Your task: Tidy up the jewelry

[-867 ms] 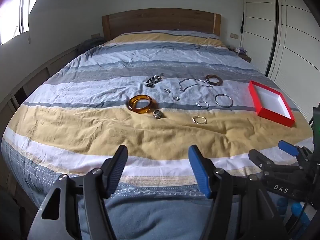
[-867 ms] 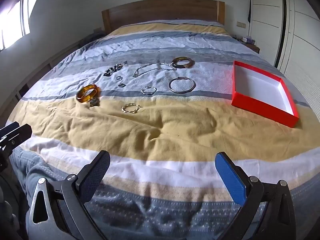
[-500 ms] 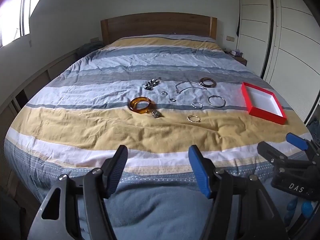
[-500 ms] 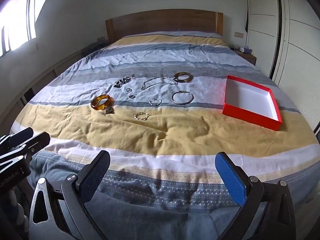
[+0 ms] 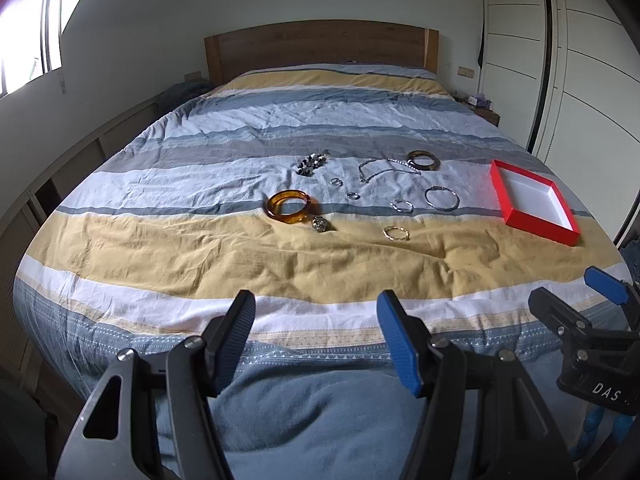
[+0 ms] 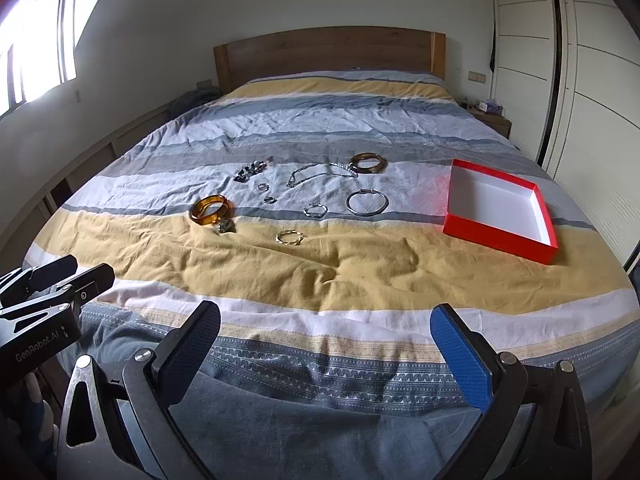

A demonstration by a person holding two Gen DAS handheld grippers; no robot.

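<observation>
Several pieces of jewelry lie spread on the striped bedspread: an amber bangle (image 5: pixel 289 206) (image 6: pixel 211 209), a brown bangle (image 5: pixel 423 160) (image 6: pixel 368 163), a silver hoop bracelet (image 5: pixel 441 199) (image 6: pixel 367 203), a gold bracelet (image 5: pixel 396 233) (image 6: pixel 289 237), a chain necklace (image 5: pixel 376 169) (image 6: pixel 310 172), a dark beaded piece (image 5: pixel 311 164) and small rings. An empty red box (image 5: pixel 534 203) (image 6: pixel 500 210) with a white inside sits to their right. My left gripper (image 5: pixel 316 336) and right gripper (image 6: pixel 326 344) are both open and empty, held back over the foot of the bed.
A wooden headboard (image 5: pixel 320 46) stands at the far end. White wardrobe doors (image 5: pixel 580 80) line the right side, with a small nightstand (image 6: pixel 490 118) beside the bed. A window (image 5: pixel 24 52) and low shelving run along the left wall.
Both grippers have pulled back from the bed, so the jewelry and box look farther away. Both stay open and empty.
</observation>
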